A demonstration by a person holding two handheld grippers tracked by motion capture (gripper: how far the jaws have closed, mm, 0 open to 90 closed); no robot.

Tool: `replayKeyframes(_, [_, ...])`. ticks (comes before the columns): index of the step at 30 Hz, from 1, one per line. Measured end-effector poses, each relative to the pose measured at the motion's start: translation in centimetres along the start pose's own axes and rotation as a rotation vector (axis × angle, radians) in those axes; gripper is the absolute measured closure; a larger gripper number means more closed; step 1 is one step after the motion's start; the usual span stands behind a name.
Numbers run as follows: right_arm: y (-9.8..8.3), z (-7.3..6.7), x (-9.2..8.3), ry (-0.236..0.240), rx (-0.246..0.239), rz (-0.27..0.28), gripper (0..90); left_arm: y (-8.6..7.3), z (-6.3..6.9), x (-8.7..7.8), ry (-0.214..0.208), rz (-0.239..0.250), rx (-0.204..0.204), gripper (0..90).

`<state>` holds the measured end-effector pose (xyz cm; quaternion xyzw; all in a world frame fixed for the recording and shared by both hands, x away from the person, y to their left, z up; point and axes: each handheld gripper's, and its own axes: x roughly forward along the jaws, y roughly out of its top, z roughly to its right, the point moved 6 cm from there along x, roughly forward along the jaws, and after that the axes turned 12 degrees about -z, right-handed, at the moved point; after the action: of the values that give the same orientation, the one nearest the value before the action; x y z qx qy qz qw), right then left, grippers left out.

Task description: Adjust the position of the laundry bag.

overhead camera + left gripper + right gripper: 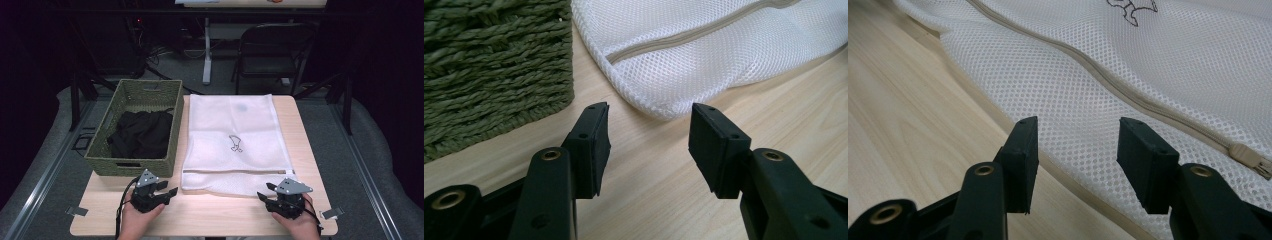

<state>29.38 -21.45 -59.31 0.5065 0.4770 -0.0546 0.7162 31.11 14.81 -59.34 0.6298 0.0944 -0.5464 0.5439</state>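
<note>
A white mesh laundry bag [232,142] lies flat on the wooden table [210,215], its zipper [1128,87] running along the near edge with the pull [1250,159] at the right end. A green woven basket [102,155] to its left holds dark clothing [140,132]. My left gripper [169,189] rests on the table near the basket's front corner, open and empty, pointing at the bag's near left corner [659,102]. My right gripper [265,192] is open and empty too, its jaws just over the bag's near right edge [1073,145].
The basket's woven wall [494,70] stands close on the left of my left gripper. A folding chair [270,52] and a desk leg [206,50] stand beyond the table. Bare wood stretches between the two hands along the near edge.
</note>
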Motion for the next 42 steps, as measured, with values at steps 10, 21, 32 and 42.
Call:
replayKeyframes(10, [-0.1, 0.0, 0.1, 0.000, 0.002, -0.008, 50.4, -0.1, 0.3, 0.1, -0.008, -0.013, 0.012, 51.1])
replayKeyframes(21, [-0.1, -0.1, 0.2, 0.003, -0.005, -0.018, 50.2, -0.1, 0.5, 0.0, 0.000, -0.021, 0.021, 51.0])
replayKeyframes(32, [-0.2, 0.0, 0.2, -0.001, -0.001, -0.025, 50.2, -0.1, 0.8, 0.1, 0.001, -0.019, 0.024, 51.1])
replayKeyframes(42, [-0.1, 0.7, 0.4, -0.017, 0.019, -0.027, 50.8, 0.5, 1.5, 0.8, 0.008, -0.027, 0.028, 52.6])
